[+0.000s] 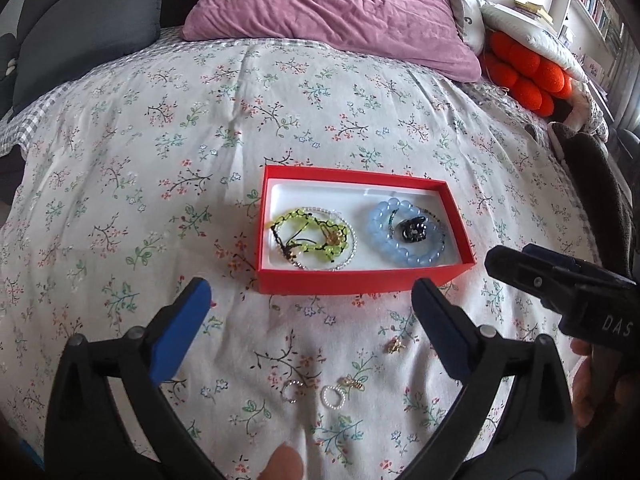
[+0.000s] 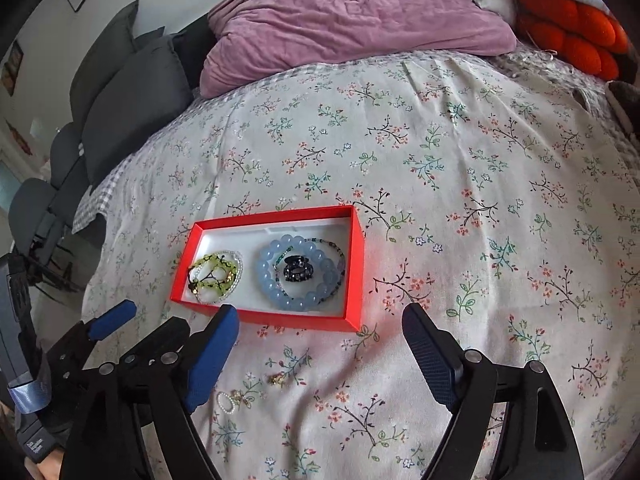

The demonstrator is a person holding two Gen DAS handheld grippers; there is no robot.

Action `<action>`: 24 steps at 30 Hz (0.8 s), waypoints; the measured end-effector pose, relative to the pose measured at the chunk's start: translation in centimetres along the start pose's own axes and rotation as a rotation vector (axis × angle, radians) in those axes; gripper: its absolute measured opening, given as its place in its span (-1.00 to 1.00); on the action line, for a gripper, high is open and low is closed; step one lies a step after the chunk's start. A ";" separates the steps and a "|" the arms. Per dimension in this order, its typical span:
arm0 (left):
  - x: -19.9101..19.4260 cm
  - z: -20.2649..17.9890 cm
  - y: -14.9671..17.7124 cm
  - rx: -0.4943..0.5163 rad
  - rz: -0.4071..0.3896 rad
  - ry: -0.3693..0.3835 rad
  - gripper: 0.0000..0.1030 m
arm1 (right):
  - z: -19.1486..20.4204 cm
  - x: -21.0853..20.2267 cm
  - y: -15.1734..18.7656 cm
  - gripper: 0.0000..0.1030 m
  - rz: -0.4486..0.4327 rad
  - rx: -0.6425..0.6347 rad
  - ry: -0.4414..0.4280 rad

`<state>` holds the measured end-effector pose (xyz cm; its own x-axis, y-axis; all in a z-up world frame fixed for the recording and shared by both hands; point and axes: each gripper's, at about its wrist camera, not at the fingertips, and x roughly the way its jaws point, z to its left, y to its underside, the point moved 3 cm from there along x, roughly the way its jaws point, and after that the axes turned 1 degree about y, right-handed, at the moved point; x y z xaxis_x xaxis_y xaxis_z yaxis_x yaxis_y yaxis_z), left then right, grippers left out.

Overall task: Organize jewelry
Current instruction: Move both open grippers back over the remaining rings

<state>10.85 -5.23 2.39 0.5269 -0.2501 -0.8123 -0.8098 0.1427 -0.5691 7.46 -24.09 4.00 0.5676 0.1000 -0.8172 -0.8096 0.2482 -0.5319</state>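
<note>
A red box (image 1: 352, 280) (image 2: 356, 264) lies on the floral bedspread. It holds a green bead bracelet (image 1: 308, 232) (image 2: 212, 272), a blue bead bracelet (image 1: 384, 240) (image 2: 276, 284) and a black ring (image 1: 412, 230) (image 2: 298, 270). Loose on the bedspread, in front of the box, lie a gold earring (image 1: 396, 346) (image 2: 277, 379), a second gold piece (image 1: 352, 383) (image 2: 240, 397), a white pearl ring (image 1: 333, 396) (image 2: 226, 403) and a silver ring (image 1: 291, 390). My left gripper (image 1: 312, 312) is open and empty above them. My right gripper (image 2: 320, 344) is open and empty, to the right.
A purple pillow (image 1: 332, 8) and grey cushions (image 1: 80, 40) lie at the head of the bed. An orange bobbled cushion (image 1: 528, 72) sits at the far right. The right gripper's body (image 1: 568, 296) shows in the left wrist view.
</note>
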 end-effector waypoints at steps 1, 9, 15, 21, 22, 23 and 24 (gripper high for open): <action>-0.2 0.2 0.2 -0.002 0.003 -0.006 0.97 | 0.1 -0.1 0.3 0.70 0.004 -0.009 0.008; -1.2 1.1 1.6 0.009 0.025 -0.017 0.98 | 0.7 -0.4 2.3 0.79 0.001 -0.112 0.088; -1.5 1.9 2.6 0.049 0.034 -0.044 0.98 | 0.6 -0.5 3.4 0.80 0.001 -0.166 0.107; -1.3 3.0 4.0 0.053 0.067 -0.045 0.98 | 0.7 0.0 4.7 1.00 0.049 -0.201 0.088; -1.3 3.1 4.3 0.056 0.073 -0.044 0.98 | 0.7 0.1 4.9 1.00 0.056 -0.206 0.087; -1.2 3.3 4.7 0.061 0.077 -0.043 0.98 | 0.7 0.2 5.2 1.00 0.061 -0.212 0.092; -1.2 3.4 5.0 0.068 0.083 -0.045 0.98 | 0.7 0.3 5.4 1.00 0.066 -0.221 0.100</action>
<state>7.08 -0.93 0.09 0.4710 -0.1921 -0.8610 -0.8326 0.2257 -0.5058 3.37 -22.08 1.00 0.5036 0.0104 -0.8639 -0.8638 0.0265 -0.5032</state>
